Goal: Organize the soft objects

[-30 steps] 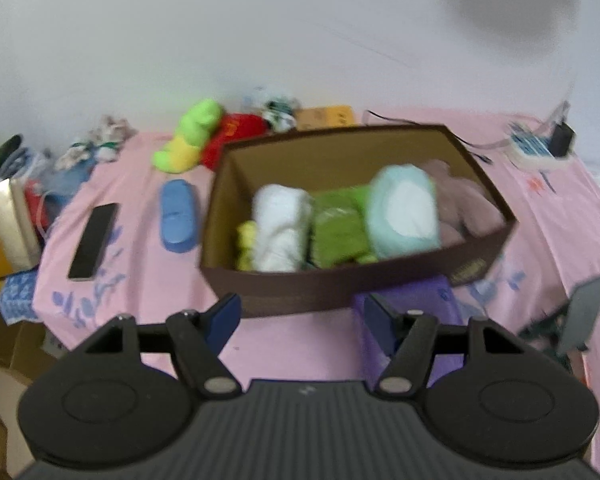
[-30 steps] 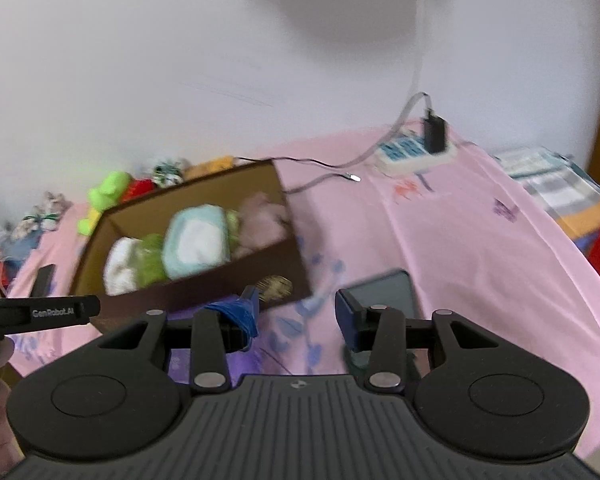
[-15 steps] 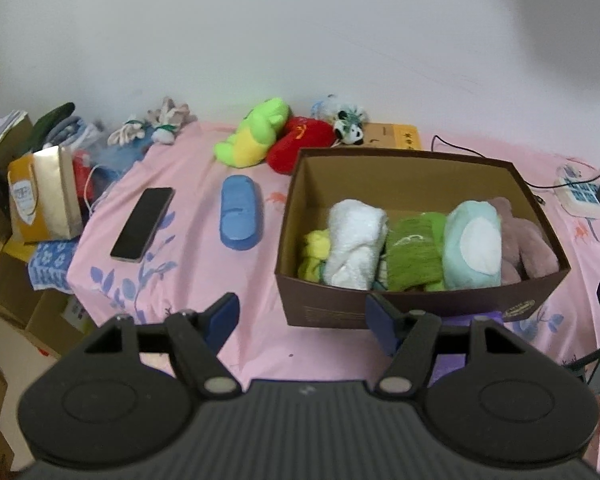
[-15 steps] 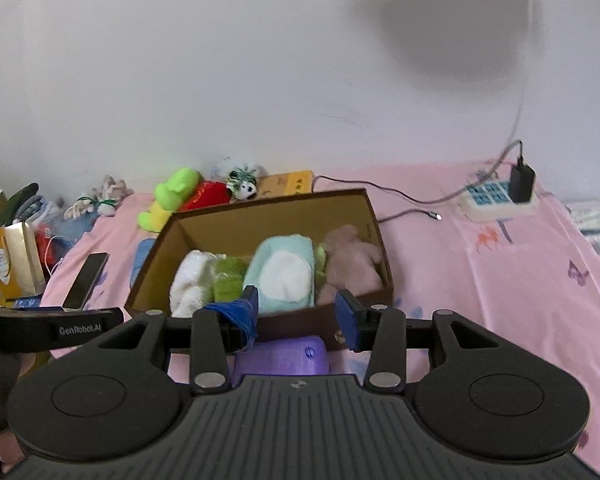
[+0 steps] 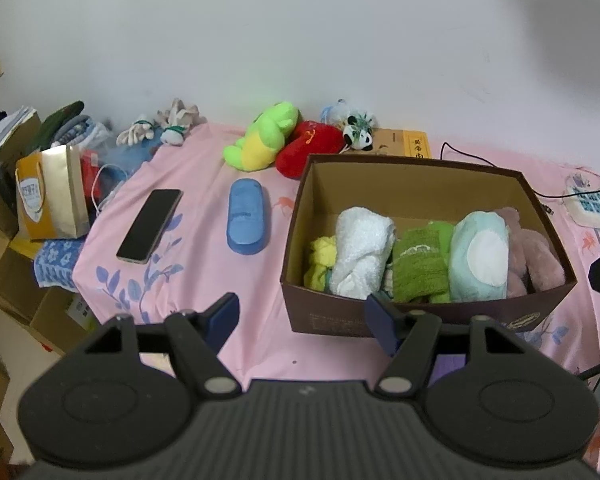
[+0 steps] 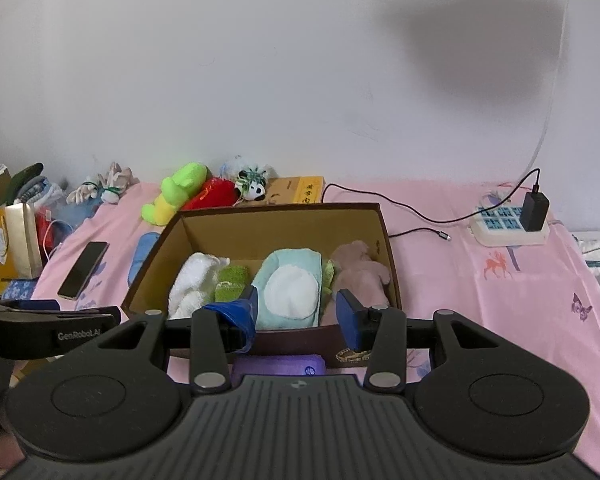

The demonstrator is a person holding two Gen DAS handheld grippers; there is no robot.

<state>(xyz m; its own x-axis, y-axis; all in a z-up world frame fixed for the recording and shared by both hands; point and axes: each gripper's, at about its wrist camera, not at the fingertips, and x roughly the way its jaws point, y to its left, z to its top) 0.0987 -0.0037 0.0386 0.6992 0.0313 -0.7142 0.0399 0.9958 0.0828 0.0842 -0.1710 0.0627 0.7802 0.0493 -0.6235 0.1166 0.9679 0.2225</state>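
Note:
A brown cardboard box (image 5: 416, 320) (image 6: 276, 340) on the pink bed holds a white towel (image 5: 362, 256), a green cloth (image 5: 420, 264), a mint pillow (image 5: 480, 256) (image 6: 292, 288) and a pink plush (image 5: 536, 252) (image 6: 360, 272). A green plush (image 5: 266, 140), a red plush (image 5: 310, 152), a panda toy (image 5: 360, 136) and a blue soft case (image 5: 246, 216) lie outside it on the left. My left gripper (image 5: 302, 320) is open and empty before the box. My right gripper (image 6: 298, 314) is open and empty over the box's near wall.
A phone (image 5: 150, 224) lies on the sheet at left. A purple item (image 6: 278, 364) sits just in front of the box. A power strip (image 6: 508, 224) with cable is at right. Bags and boxes (image 5: 48, 196) stand off the bed's left edge.
Both grippers have pulled back and swung left; the box now sits farther off and more of the bed's left side shows. Both grippers stay open.

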